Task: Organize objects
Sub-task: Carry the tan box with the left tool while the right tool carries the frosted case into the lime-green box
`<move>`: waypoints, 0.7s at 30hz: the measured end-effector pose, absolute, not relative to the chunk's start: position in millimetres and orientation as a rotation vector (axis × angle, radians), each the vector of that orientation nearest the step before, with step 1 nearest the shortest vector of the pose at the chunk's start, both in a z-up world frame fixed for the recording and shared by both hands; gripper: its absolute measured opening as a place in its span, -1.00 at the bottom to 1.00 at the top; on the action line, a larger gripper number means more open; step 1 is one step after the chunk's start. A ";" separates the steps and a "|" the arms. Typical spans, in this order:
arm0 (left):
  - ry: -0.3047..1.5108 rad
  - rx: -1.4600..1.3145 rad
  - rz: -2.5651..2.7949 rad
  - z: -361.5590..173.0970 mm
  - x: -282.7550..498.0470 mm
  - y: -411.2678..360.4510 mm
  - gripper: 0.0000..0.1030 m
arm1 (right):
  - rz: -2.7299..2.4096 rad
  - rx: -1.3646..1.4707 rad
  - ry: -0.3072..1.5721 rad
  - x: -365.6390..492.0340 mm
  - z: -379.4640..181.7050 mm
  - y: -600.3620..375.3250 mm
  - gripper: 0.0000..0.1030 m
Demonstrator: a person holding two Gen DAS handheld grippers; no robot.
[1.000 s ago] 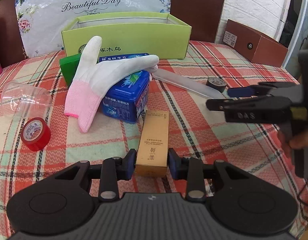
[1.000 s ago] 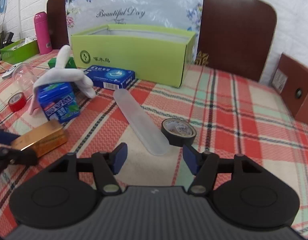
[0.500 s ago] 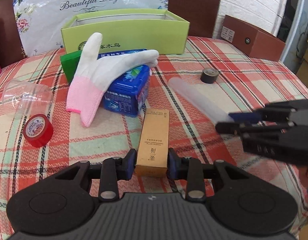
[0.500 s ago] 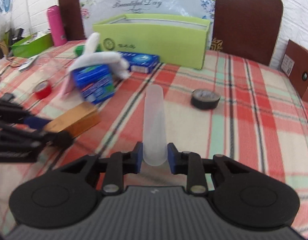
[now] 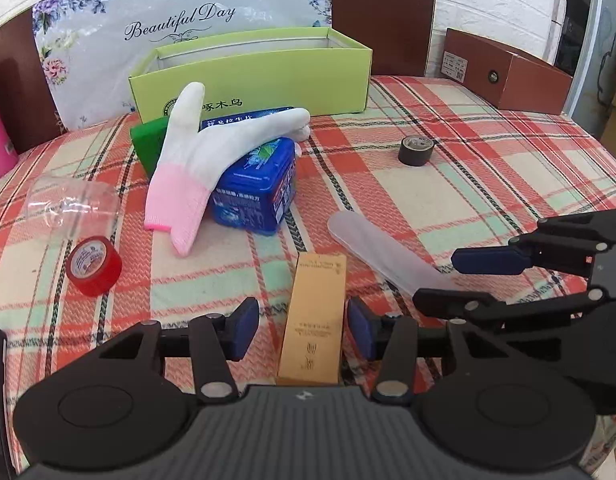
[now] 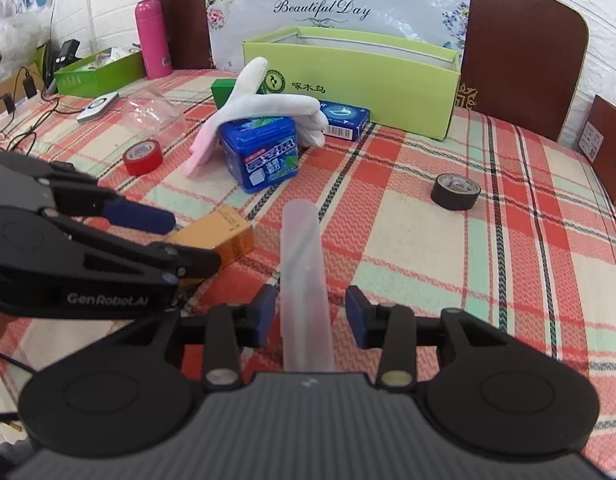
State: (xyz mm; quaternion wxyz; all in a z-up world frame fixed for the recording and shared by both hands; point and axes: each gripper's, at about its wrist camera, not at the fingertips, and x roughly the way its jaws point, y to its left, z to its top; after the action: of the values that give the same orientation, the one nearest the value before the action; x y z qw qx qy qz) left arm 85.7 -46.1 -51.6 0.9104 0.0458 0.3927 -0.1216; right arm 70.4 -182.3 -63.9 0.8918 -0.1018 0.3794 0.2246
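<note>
both grippers have let go since half a second ago. left gripper (image 5: 301,328): jaws now apart around the gold box (image 5: 314,320), which lies on the cloth well in front of the green box (image 5: 251,76). right gripper (image 6: 310,316): jaws likewise apart around the frosted tube (image 6: 303,280), just right of the gold box. likely both set down, neither binned yet.

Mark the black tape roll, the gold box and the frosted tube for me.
black tape roll (image 6: 455,191), right wrist view, on its outer side wall.
gold box (image 5: 316,312), left wrist view, middle of its top face.
frosted tube (image 6: 303,264), right wrist view, mid-length of its body.
</note>
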 end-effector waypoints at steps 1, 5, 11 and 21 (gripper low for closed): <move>0.818 0.081 -0.254 -51.9 87.5 -45.1 -0.07 | 0.465 -0.210 0.793 72.5 -64.8 -182.2 -0.26; 0.815 0.069 -0.251 -53.3 87.0 -45.8 -0.15 | 0.480 -0.197 0.794 75.6 -66.6 -184.0 -0.26; 0.838 0.055 -0.272 -56.8 89.5 -44.4 -0.17 | 0.486 -0.232 0.798 77.6 -68.3 -181.8 -0.26; 0.846 0.058 -0.282 -60.4 91.7 -45.1 -0.24 | 0.515 -0.234 0.809 83.0 -73.8 -179.1 -0.34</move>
State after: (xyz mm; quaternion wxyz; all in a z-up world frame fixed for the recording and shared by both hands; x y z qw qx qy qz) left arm 91.7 -45.1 -60.4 0.9019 0.0281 0.4090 -0.1362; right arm 83.0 -179.1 -73.8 0.8806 -0.1121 0.3884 0.2472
